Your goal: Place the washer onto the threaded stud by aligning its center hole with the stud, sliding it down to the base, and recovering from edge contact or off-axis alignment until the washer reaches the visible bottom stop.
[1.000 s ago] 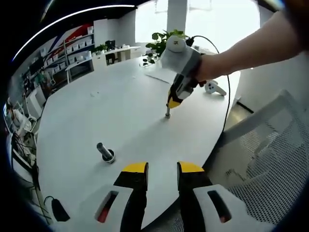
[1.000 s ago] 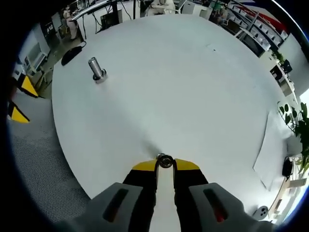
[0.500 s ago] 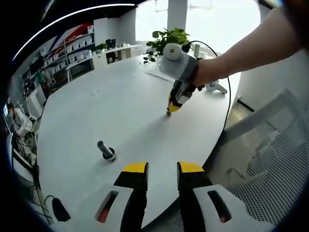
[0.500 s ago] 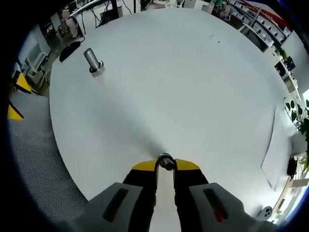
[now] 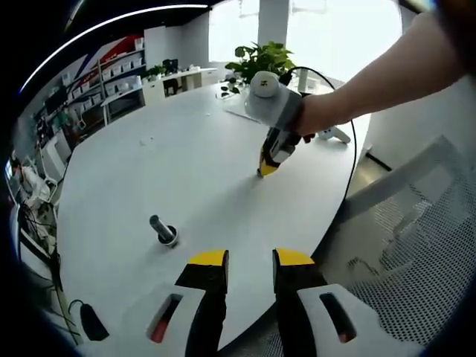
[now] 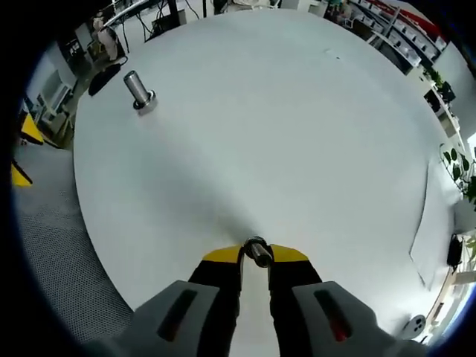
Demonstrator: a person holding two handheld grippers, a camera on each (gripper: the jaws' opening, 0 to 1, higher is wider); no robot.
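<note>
My right gripper (image 6: 255,255) pinches the washer (image 6: 255,250) at its tips above the table (image 6: 297,134), ready to carry. The stud (image 6: 137,89) stands upright near the far edge, well apart. My left gripper (image 5: 249,262) hangs open, idle.

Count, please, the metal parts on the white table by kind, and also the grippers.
Stud: 1
Washer: 1, held in the right gripper
Grippers: 2, the right one and the left gripper
Total: 4

Grey-bodied tongs (image 5: 248,260) with black jaws, yellow tips, red slots; bare forearm (image 5: 372,74); trailing black cable (image 5: 349,149).
</note>
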